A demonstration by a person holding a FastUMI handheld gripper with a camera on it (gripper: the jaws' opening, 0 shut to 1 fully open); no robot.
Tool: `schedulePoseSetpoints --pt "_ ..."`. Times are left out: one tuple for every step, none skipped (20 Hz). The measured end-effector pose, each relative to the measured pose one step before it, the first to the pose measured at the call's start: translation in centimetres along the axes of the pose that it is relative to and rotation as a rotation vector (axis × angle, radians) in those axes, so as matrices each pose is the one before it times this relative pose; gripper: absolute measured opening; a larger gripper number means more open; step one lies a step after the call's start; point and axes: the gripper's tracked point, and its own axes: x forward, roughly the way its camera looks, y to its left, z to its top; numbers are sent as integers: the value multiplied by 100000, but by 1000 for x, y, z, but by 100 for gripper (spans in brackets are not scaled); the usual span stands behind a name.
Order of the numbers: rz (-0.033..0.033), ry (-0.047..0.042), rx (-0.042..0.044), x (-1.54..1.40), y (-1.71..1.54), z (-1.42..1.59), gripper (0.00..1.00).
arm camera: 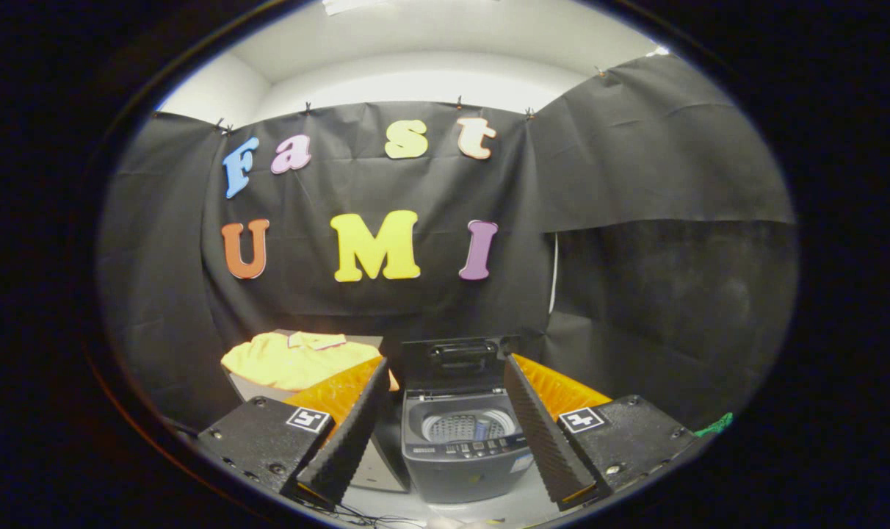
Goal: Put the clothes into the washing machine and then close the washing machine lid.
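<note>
The tongs (445, 433) stand wide and empty before the open washing machine (463, 441). The yellow clothes (298, 360) lie beside it. A shallow pinch could, by this reading, let cloth drape over the rim and block the lid (456, 360).

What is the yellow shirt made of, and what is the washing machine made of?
The yellow shirt looks like soft matte cloth: it sags and folds. The washing machine seems grey plastic with a slight sheen, and its drum looks like shiny perforated metal. The hand-held gripper is open, and the machine sits just beyond its fingers.
</note>
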Motion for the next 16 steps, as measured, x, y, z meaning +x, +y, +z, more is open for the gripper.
schedulePoseSetpoints --pt "1733 -815 68 1386 1223 985 98" --pt "2219 -504 -333 1366 1532 568 98" --pt "1470 111 117 1464 1231 564 98" --pt "2628 972 633 1430 1380 292 98" --pt "2851 1220 1385 1322 1708 375 98" --pt "1204 1749 1068 1689 1235 143 98" --pt "138 1718 -293 1489 1013 341 98" --pt "2087 -256 349 1144 1541 514 98" --pt "2289 -797 631 1407 1624 572 98" --pt "1545 89 490 1454 1320 261 98" --pt "776 799 643 1402 1063 19 98" --pt "618 1309 924 1270 985 -83 98" --pt "962 1827 703 1244 1188 -276 98" --pt "738 1350 579 1185 1020 -109 98" --pt "1276 1365 335 1331 1137 -329 98" --pt "1163 1468 -26 1300 1094 -477 98"
